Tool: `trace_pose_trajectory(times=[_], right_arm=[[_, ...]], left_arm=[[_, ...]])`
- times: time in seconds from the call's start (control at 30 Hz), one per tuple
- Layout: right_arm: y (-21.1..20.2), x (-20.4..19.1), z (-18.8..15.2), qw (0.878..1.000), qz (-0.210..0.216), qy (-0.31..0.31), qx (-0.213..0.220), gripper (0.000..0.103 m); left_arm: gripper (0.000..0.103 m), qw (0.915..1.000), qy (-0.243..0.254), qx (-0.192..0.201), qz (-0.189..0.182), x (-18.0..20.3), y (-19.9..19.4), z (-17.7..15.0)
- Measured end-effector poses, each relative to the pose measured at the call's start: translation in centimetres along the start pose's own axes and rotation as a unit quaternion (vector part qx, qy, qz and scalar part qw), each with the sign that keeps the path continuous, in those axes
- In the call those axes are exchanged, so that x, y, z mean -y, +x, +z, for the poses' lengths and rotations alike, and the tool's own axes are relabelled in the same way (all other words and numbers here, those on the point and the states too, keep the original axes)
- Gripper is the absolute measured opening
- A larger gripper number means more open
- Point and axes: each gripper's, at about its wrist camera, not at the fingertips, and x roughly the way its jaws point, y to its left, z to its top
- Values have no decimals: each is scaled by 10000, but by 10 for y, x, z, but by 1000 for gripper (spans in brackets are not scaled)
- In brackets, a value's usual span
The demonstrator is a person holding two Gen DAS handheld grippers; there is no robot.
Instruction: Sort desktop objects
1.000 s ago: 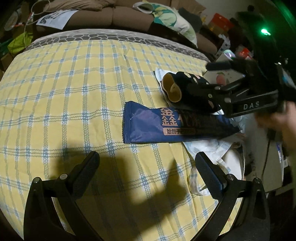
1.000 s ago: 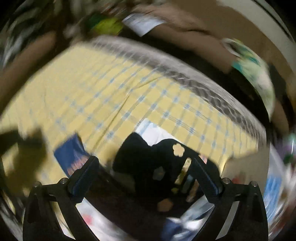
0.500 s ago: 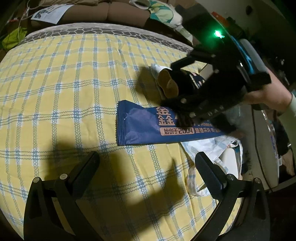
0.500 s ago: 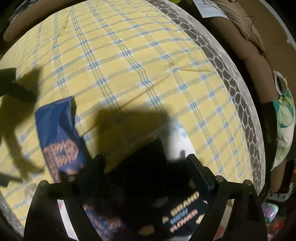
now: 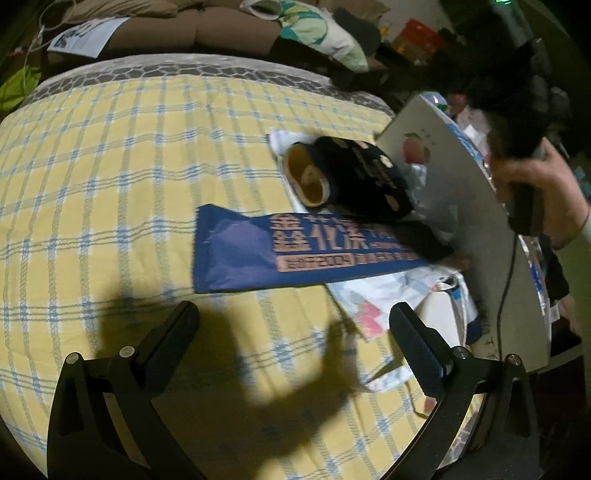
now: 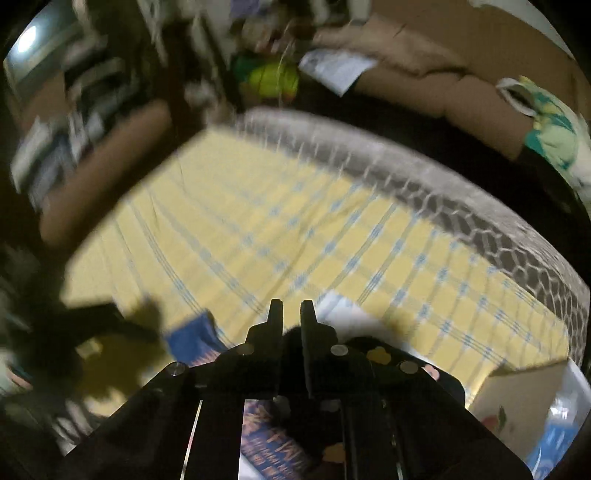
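Note:
A dark blue slipper (image 5: 362, 177) with a tan lining lies on its side on the yellow checked cover (image 5: 129, 166). A long blue packet (image 5: 280, 254) with orange print lies in front of it. My left gripper (image 5: 291, 308) hangs open over bare cover, short of the packet. A hand (image 5: 528, 177) holds my right gripper raised at the far right. In the right wrist view, blurred, the right gripper (image 6: 291, 306) has its jaws closing to a narrow slit with nothing between them. The slipper (image 6: 376, 349) and packet (image 6: 195, 332) lie below it.
A crumpled white plastic bag (image 5: 388, 295) lies right of the packet. A grey board (image 5: 461, 177) with a fruit picture leans at the cover's right edge. Brown cushions (image 5: 229, 29) and a patterned bag (image 5: 317, 29) line the far side.
The right gripper has lifted off the slipper and pulled away to the right, and its jaws went from wide open to nearly together. The slipper stays down. The left gripper has barely moved.

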Motion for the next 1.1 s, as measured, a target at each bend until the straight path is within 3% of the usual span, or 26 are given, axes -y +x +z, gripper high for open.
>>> trace_pose_trajectory(times=[0.13, 0.2, 0.23, 0.27, 0.33, 0.43, 0.53, 0.67, 0.97, 1.1], right_arm=[[-21, -5, 21, 9998, -115, 76, 154, 13], [-18, -8, 23, 9992, -363, -110, -145, 34], [-12, -9, 22, 9980, -499, -149, -350, 59], [-7, -8, 19, 9965, -637, -122, -519, 70], [5, 1, 11, 9931, -824, 222, -802, 69], [6, 23, -3, 9886, -913, 835, -864, 69], [-6, 41, -10, 9847, -1017, 1244, -677, 69], [-27, 53, -17, 9836, -940, 1490, -388, 69], [-27, 53, -27, 9836, -869, 1553, -291, 69], [-25, 48, -26, 9830, -856, 1602, -270, 76]], left_arm=[[103, 10000, 13, 50, -49, 11, -1, 3], [103, 9999, 26, 80, -64, 17, 1, 9], [103, 9999, 76, 94, -19, 20, 2, 15], [103, 9999, 112, 117, 15, 21, 3, 21], [103, 9998, 154, 123, 3, 24, 6, 37], [99, 9997, 230, -68, 72, 29, 26, 65], [69, 9995, 235, -162, 158, 33, 50, 89], [46, 9990, 189, -327, 241, 31, 79, 102], [42, 9998, 140, 13, 148, 30, 70, 99], [42, 9994, 196, 65, 295, 17, 52, 97]])
